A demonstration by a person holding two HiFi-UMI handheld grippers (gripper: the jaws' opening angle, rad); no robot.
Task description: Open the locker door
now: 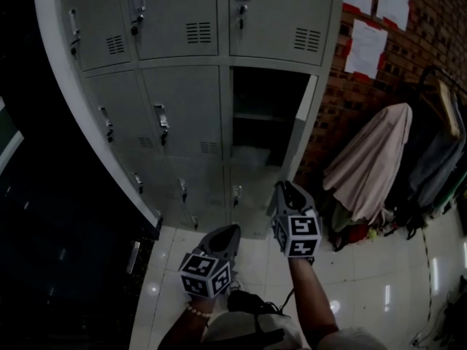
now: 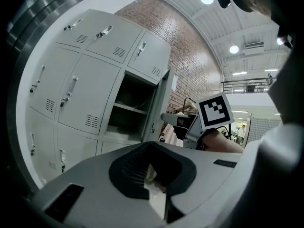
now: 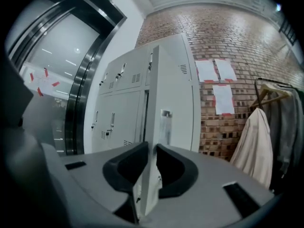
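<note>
One locker door (image 3: pixel 172 103) edge between jaws of right hand-held gripper (image 3: pixel 151 147)

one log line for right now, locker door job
door: open, swung out | right gripper: jaws shut on door edge | left gripper: clear of door

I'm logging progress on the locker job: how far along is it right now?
Done: the locker door already stands swung out, its compartment dark and exposed. In hand: the right claw is clamped on the door's free edge. Left: probably only swinging it wider, if needed, then letting go.
</note>
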